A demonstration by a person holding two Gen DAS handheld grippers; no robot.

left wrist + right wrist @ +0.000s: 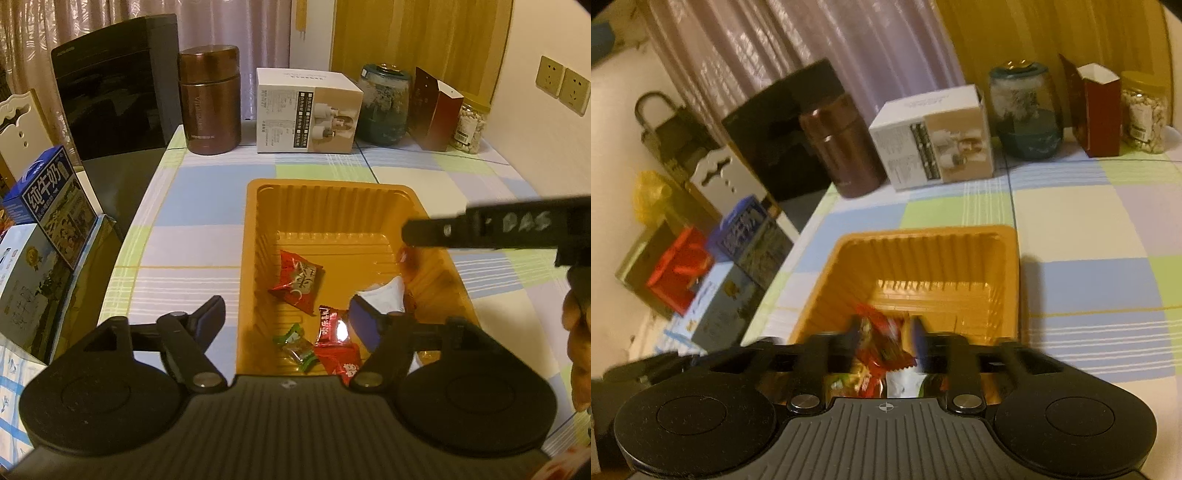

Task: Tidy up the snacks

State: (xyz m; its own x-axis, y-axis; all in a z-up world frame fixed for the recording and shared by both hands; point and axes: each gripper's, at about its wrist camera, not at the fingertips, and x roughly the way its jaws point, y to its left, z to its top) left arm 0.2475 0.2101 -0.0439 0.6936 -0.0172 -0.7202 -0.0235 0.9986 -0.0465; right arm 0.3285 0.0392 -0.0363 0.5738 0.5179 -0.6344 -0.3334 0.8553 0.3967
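An orange plastic tray point(255, 229) sits on the checked tablecloth; it also shows in the right wrist view point(1012, 266). Several wrapped snacks lie in it: a red packet point(297, 282), a second red packet point(338, 350), a green candy point(297, 345) and a white packet point(386, 297). My left gripper point(288, 319) is open and empty, straddling the tray's near left wall. My right gripper point(886, 336) hangs over the tray's near end, blurred, with a red snack packet point(881, 345) between its fingers. It enters the left wrist view as a dark bar point(498, 225).
Along the table's back edge stand a brown canister point(210, 99), a white box point(306, 110), a glass jar point(384, 105), a dark red carton point(436, 110) and a jar of nuts point(471, 127). Milk cartons point(48, 199) and a black box point(110, 85) stand on the left.
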